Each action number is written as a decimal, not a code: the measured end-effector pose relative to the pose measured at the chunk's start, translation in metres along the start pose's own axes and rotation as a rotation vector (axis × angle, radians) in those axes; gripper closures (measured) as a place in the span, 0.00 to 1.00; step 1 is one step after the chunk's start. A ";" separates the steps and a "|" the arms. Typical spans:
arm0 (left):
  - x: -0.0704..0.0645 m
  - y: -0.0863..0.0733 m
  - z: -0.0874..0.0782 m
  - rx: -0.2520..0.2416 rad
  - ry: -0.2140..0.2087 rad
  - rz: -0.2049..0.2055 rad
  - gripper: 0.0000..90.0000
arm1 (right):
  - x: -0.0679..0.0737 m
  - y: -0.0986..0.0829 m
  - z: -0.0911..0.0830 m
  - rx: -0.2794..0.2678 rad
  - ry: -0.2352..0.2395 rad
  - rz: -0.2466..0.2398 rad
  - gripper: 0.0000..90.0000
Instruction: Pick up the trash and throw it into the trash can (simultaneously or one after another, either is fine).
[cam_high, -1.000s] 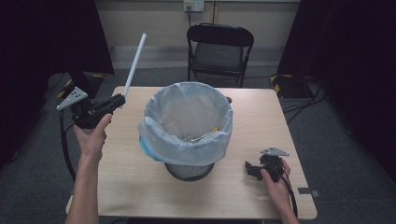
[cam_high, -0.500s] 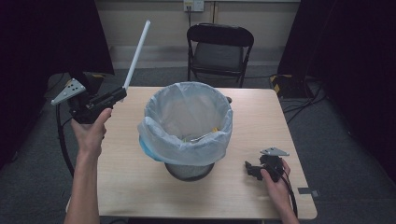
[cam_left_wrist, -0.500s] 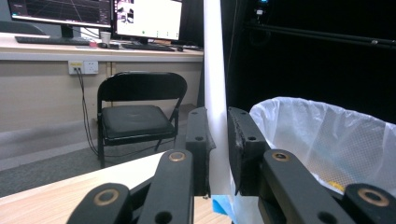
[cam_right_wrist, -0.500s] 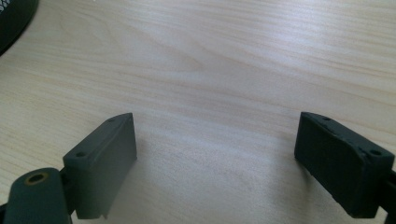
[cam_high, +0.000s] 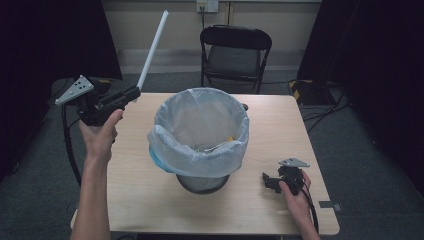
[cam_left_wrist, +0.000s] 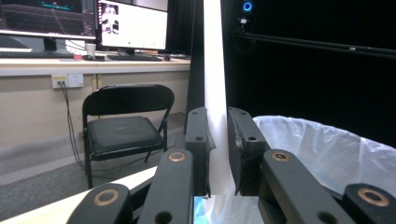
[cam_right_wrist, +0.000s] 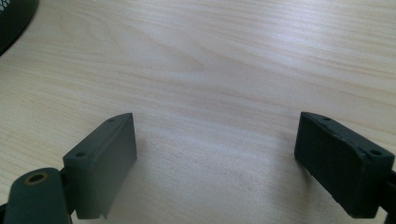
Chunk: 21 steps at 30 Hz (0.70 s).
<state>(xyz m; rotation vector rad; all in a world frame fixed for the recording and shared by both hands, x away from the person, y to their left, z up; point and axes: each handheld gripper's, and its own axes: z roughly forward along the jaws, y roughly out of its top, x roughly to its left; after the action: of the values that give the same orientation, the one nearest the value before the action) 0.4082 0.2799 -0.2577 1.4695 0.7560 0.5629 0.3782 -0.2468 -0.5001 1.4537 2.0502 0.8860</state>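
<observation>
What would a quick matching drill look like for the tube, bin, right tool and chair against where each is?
Things:
1. tube
2. bin
3. right tool
4. chair

Places or states:
A. beyond the table's far edge
B. open, low over the table
C. clamped in the left tool, raised
D. mid-table, lined with a bag

Pairs: 1-C, 2-D, 3-B, 4-A

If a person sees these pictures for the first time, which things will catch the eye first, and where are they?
First comes the waste bin lined with a pale plastic bag, standing in the middle of the wooden table. Next is the long white tube, clamped in the left gripper above the table's far left corner and slanting up and away. The right gripper rests open on the table near the right front, and a black folding chair stands behind.
</observation>
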 end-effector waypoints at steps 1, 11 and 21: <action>-0.001 0.002 0.000 -0.001 -0.006 0.005 0.88 | 0.000 0.000 0.000 0.000 0.000 0.000 0.13; -0.016 0.013 0.012 -0.006 -0.072 0.023 0.88 | 0.000 0.000 0.000 0.000 0.000 -0.001 0.13; -0.034 0.026 0.027 -0.007 -0.146 0.048 0.88 | 0.000 0.000 0.000 0.000 0.000 -0.001 0.13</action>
<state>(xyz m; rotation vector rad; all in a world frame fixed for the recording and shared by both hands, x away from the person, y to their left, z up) 0.4086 0.2379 -0.2299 1.5079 0.6053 0.4881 0.3781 -0.2468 -0.5001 1.4521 2.0510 0.8861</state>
